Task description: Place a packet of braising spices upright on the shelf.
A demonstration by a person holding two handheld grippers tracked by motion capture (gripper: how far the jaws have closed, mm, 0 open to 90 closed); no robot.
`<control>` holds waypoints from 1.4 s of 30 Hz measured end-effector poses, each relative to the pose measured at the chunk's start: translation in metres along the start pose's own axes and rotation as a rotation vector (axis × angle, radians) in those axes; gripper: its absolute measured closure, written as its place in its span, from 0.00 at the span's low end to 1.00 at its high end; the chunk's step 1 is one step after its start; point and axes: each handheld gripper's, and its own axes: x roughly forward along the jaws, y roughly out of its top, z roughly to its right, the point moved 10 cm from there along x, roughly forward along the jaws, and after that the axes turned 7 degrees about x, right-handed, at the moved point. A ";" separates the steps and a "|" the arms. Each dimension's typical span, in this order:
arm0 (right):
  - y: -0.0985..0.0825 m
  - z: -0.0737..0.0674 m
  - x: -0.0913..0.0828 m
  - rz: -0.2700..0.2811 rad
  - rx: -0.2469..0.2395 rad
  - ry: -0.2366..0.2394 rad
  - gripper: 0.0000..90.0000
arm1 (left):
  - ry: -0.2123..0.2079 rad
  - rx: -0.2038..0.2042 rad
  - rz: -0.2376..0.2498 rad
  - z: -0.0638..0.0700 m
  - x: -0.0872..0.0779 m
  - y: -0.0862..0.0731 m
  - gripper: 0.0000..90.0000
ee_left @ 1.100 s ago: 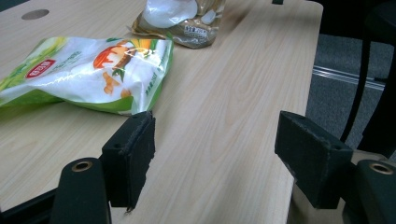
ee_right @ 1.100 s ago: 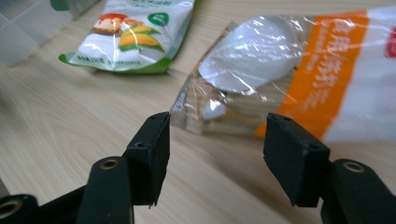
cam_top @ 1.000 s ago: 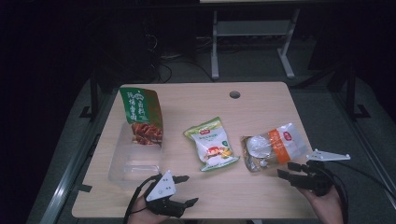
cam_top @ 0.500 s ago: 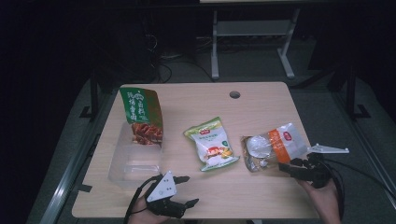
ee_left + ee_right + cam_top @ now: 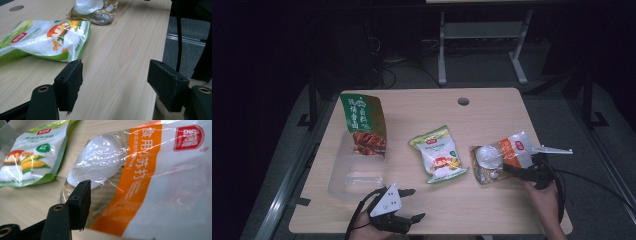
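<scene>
While the left gripper (image 5: 409, 204) waited agape at the bench's (image 5: 492, 107) near edge, the right gripper (image 5: 512, 171) straddled the orange-striped bag (image 5: 502, 155), grip uncertain.

Light wooden table (image 5: 492, 112), cable hole (image 5: 463, 101) upper centre. Clear plastic tub (image 5: 354, 170) at left, green-white snack bag (image 5: 438, 153) centre, orange-white clear bag (image 5: 502, 156) at right.
</scene>
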 end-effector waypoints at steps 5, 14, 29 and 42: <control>0.002 0.004 0.009 -0.005 0.029 -0.013 0.55 | 0.003 0.003 0.001 0.000 -0.001 0.000 0.31; 0.008 0.003 0.016 -0.002 0.038 -0.017 0.73 | -0.002 0.013 0.000 0.001 0.000 0.001 0.31; 0.023 -0.017 0.007 0.022 -0.084 -0.024 1.00 | -0.001 0.014 0.001 0.003 -0.002 0.002 0.32; 0.044 -0.049 -0.012 0.031 -0.164 0.063 1.00 | -0.006 0.018 0.003 0.005 -0.002 0.002 0.32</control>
